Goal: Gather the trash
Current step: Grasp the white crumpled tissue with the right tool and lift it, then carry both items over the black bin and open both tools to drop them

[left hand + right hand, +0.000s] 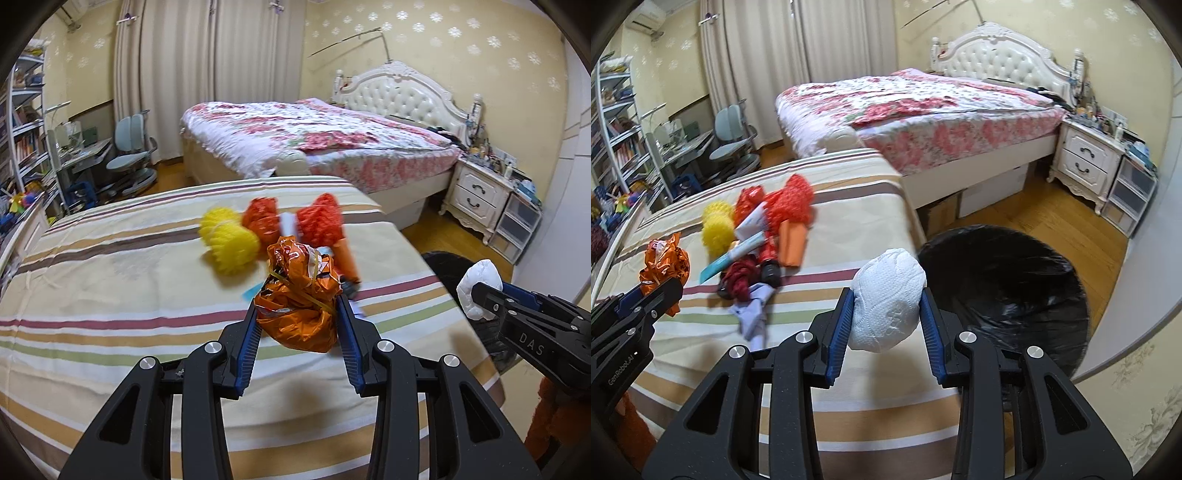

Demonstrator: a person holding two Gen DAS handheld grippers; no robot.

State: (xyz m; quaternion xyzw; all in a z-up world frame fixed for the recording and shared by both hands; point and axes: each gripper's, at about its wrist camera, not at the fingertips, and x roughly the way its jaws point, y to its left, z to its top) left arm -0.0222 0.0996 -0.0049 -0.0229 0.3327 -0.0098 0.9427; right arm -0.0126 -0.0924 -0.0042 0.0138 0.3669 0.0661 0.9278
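Both tilted forward and downward over the striped bedsheet (110,295), in cream, tan, brown, green and maroon bands. Left gripper (300,317) seen from the right wrist view entering at the lower left edge; right gripper (885,314) seen from the left wrist view entering at the right edge, held out past the bed's side.

Beyond the left fingertips on the sheet: two yellow spiky plastic balls (229,240), red-orange crinkled mesh bundles (317,221), an orange cardboard tube (349,262), all somewhat blurred. Left of the right fingertips, in the right wrist view: a dark red knotted fabric lump (740,277), a pale lilac scrap of cloth (751,314), a teal-and-white paper strip (735,254). Just right of and below the right fingertips, on the wooden floor (1052,214): a round bin lined with a black plastic bag (1004,288). Farther off: a bed with a floral pink quilt (314,136) and a white tufted headboard (402,96), a white bedside cabinet (476,192), cream curtains (184,74), a pale blue desk chair (131,155), bookshelves (26,129).

Left fingers partly closed, blue pads (349,332) pinching a crumpled orange foil wrapper (299,295), raised clear of the sheet. Right fingers likewise narrowed, blue pads (929,325) clamped on a crumpled ball of white embossed tissue (886,302), held above the bed's edge, beside the bin.
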